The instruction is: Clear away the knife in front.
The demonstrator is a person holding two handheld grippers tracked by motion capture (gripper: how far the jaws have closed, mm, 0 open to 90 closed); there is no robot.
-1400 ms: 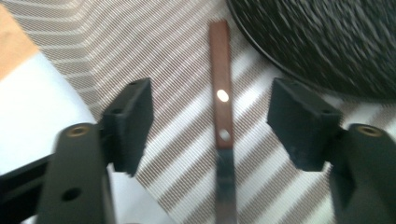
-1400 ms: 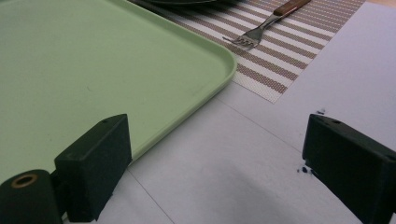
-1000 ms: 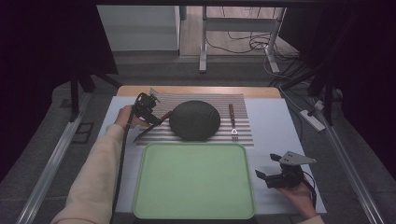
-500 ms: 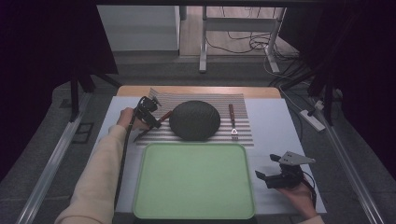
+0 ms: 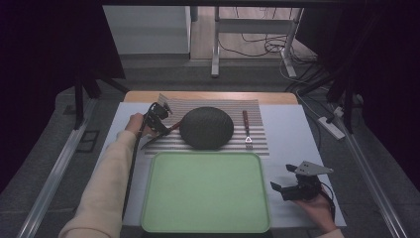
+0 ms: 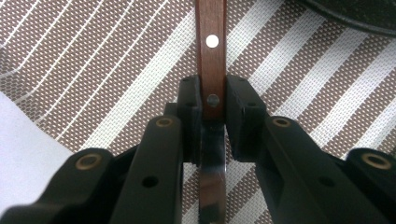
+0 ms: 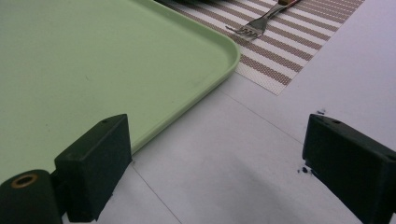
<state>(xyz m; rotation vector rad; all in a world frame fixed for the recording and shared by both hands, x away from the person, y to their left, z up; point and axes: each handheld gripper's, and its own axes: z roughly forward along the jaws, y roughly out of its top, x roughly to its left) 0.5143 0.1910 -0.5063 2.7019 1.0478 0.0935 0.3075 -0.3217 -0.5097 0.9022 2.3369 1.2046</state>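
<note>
A knife [image 5: 154,139] with a brown wooden handle [image 6: 211,60] and a steel blade lies slanted on the striped placemat [image 5: 255,111], left of a dark round dish [image 5: 206,127]. My left gripper [image 5: 161,127] reaches down onto it. Its jaws have just been closing, and in the left gripper view the left gripper [image 6: 214,116] has its pads pressed on both sides of the knife where handle meets blade. My right gripper [image 5: 281,177] rests low on the white table at the right of the green tray [image 5: 205,154], open, and the right gripper [image 7: 219,140] has nothing between its fingers.
A fork [image 5: 246,129] with a brown handle lies on the placemat's right side, its tines [image 7: 247,30] toward the tray's corner [image 7: 224,46]. The dark dish's edge [image 6: 355,14] lies just beyond the knife. Table legs and cables stand behind the table.
The left hand has shifted slightly right and down over the knife, and its jaws have come together on it. The right hand has kept still.
</note>
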